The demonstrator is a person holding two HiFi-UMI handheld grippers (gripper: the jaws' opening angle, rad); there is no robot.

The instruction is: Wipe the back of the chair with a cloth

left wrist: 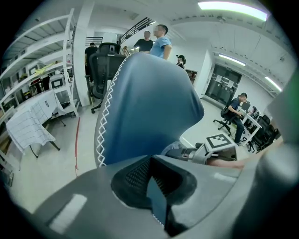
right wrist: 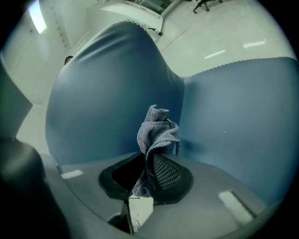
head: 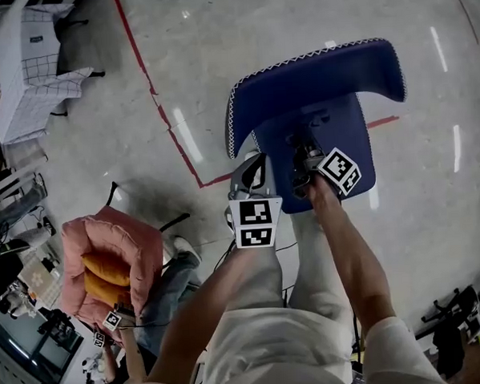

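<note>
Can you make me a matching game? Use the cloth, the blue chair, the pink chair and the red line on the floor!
Things:
1. crumpled grey cloth
2. blue fabric chair with white stitching
3. pink padded chair
4. red tape line

Where or how:
A. stuck on the pale grey floor
B. holds orange cushions
C. edge pinched by the left hand-held gripper
D. clamped in the right hand-held gripper

Pairs: 1-D, 2-C, 3-B, 4-A
</note>
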